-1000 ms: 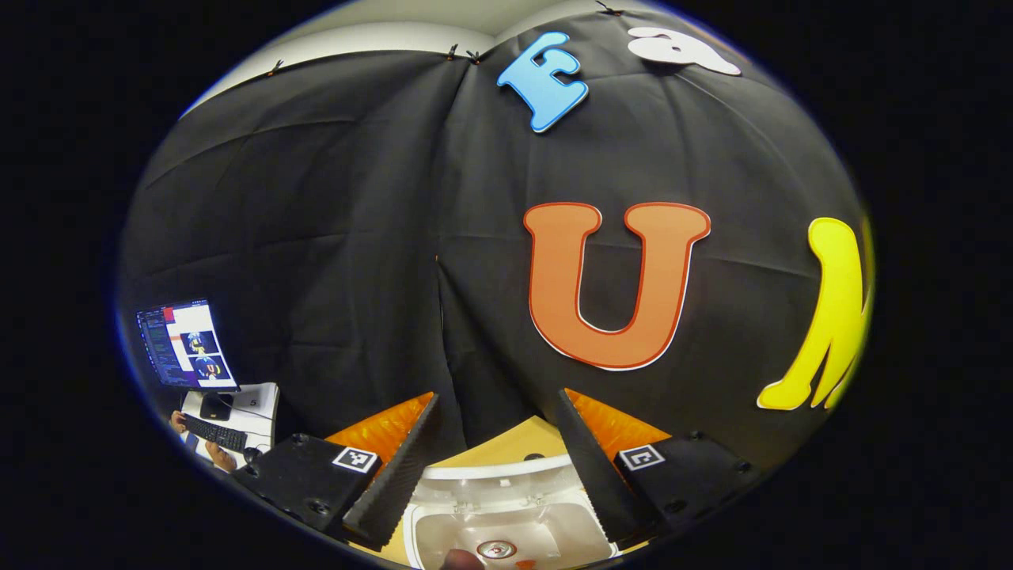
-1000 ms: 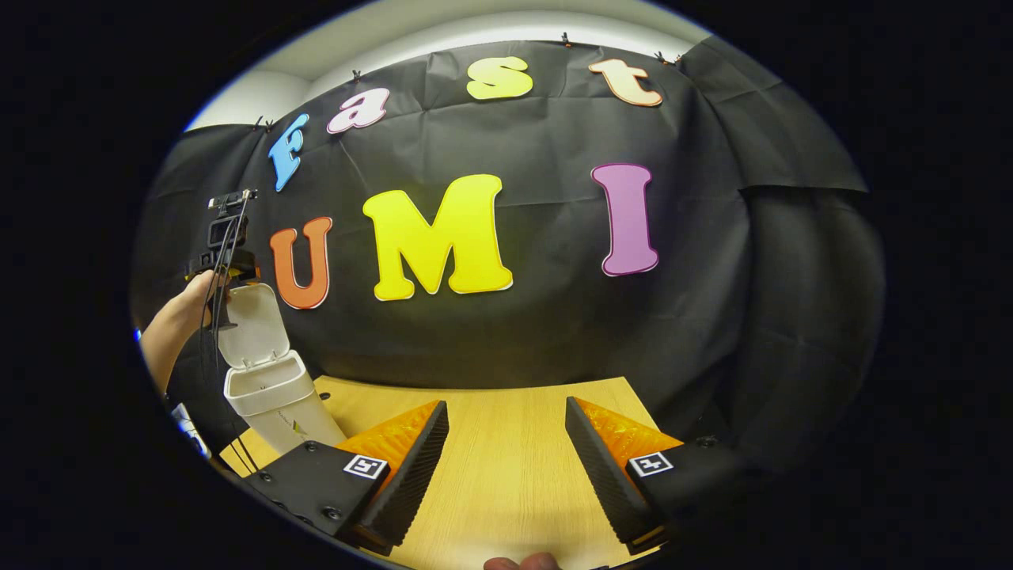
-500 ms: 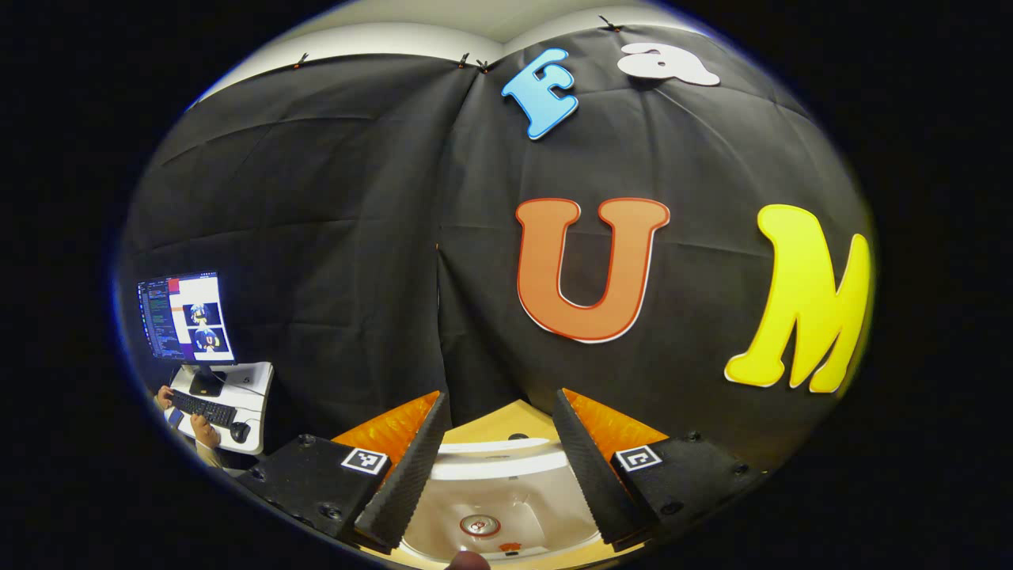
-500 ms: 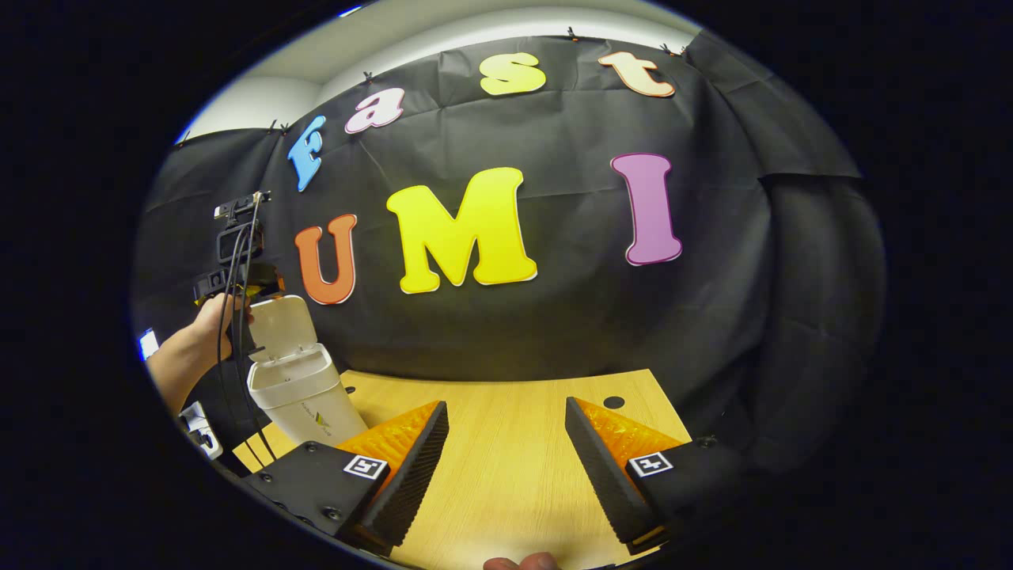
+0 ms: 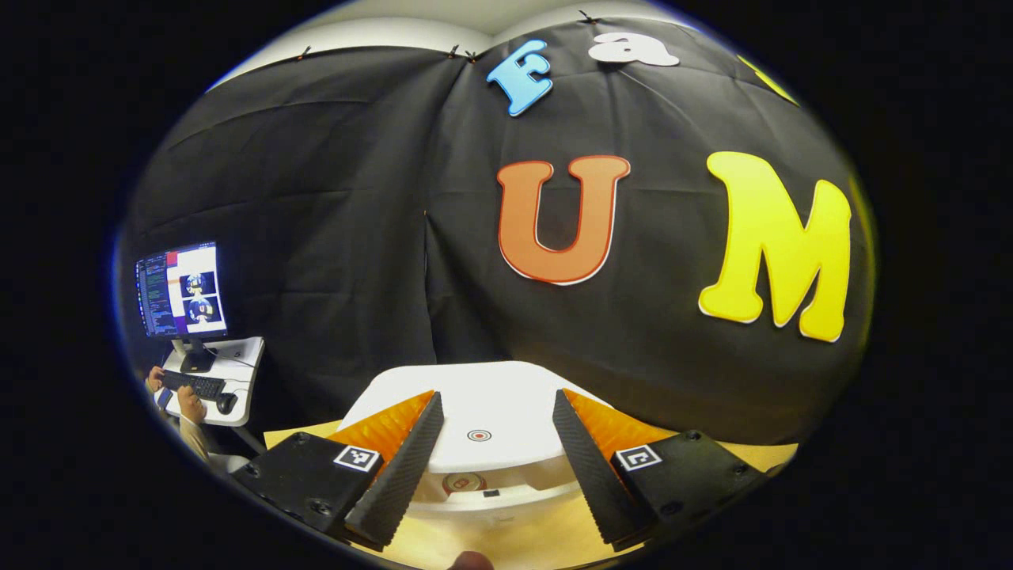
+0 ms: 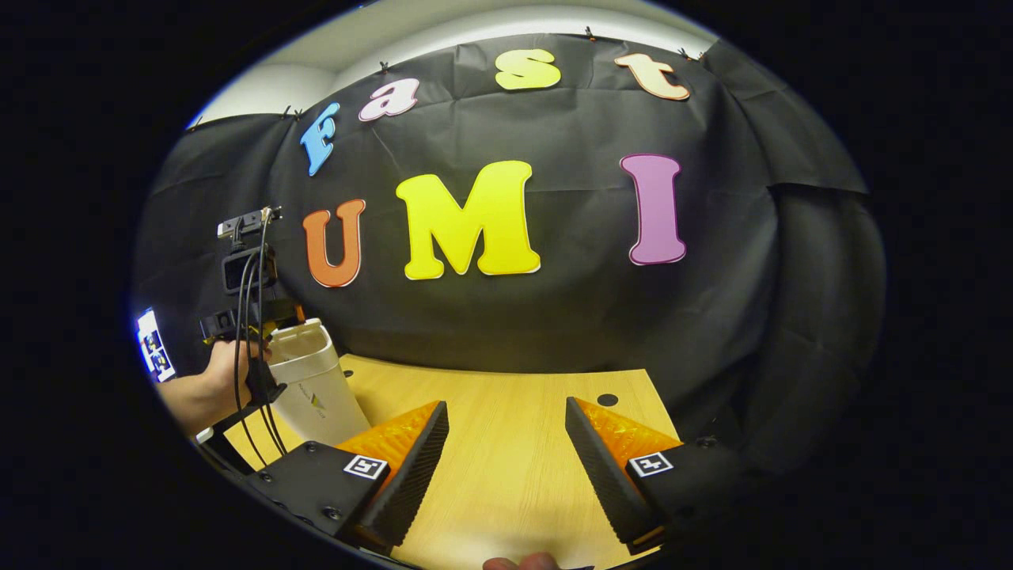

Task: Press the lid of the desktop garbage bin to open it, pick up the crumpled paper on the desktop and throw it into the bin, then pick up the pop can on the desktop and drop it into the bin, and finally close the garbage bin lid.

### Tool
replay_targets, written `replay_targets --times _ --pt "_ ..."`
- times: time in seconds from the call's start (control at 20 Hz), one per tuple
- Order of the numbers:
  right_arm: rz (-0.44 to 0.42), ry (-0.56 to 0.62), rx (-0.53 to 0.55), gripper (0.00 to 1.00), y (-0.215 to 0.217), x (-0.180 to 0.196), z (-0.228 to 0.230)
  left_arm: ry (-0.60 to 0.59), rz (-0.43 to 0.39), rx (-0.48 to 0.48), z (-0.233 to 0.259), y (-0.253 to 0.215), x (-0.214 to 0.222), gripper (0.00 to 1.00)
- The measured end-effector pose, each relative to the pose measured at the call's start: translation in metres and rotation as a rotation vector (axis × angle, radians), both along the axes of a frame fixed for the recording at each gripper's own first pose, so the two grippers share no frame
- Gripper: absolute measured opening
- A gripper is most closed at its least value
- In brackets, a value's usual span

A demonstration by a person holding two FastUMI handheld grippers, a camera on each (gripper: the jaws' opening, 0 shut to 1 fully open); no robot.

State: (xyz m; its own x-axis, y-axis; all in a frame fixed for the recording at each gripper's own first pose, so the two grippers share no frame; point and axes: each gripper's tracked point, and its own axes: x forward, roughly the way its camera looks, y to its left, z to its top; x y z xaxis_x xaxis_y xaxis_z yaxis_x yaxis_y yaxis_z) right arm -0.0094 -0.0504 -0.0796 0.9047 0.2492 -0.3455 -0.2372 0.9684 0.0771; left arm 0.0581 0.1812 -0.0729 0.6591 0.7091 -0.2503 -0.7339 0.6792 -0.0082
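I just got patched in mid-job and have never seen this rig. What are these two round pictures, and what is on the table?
A person holds a two-finger gripper in each hand, and each carries a camera looking forward along its own fingers. In the left gripper view, the left gripper is open over a white bin whose lid is lowered almost shut; a can top shows through the gap. The right gripper view shows the right gripper open, holding nothing, above the wooden table, with the bin and a hand holding the left gripper farther off.
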Motion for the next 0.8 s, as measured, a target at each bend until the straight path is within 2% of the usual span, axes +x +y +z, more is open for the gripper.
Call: replay_targets --times 0.3,0.35,0.45,0.5,0.55,0.6,0.8 --pt "0.011 0.008 -0.015 0.94 0.007 -0.008 -0.003 0.055 -0.032 0.026 -0.035 -0.009 -0.006 0.93" --pt "0.018 0.009 -0.025 0.94 0.009 -0.009 -0.004 0.046 -0.044 0.071 -0.03 -0.008 -0.004 0.93" --pt "0.036 0.013 -0.027 0.94 0.015 -0.013 -0.006 0.063 -0.059 0.104 -0.036 -0.009 -0.004 0.92" --pt "0.045 0.016 -0.015 0.95 0.019 -0.016 -0.006 0.051 -0.06 0.112 -0.039 -0.009 -0.002 0.93" --pt "0.05 0.018 -0.002 0.95 0.023 -0.017 -0.005 0.045 -0.066 0.125 -0.041 -0.01 -0.004 1.0" --pt "0.052 0.018 0.005 0.95 0.026 -0.017 -0.005 0.038 -0.077 0.146 -0.04 -0.01 -0.001 0.92" --pt "0.046 0.022 0.01 0.94 0.028 -0.018 -0.007 -0.005 -0.101 0.093 -0.048 -0.011 -0.002 0.91"
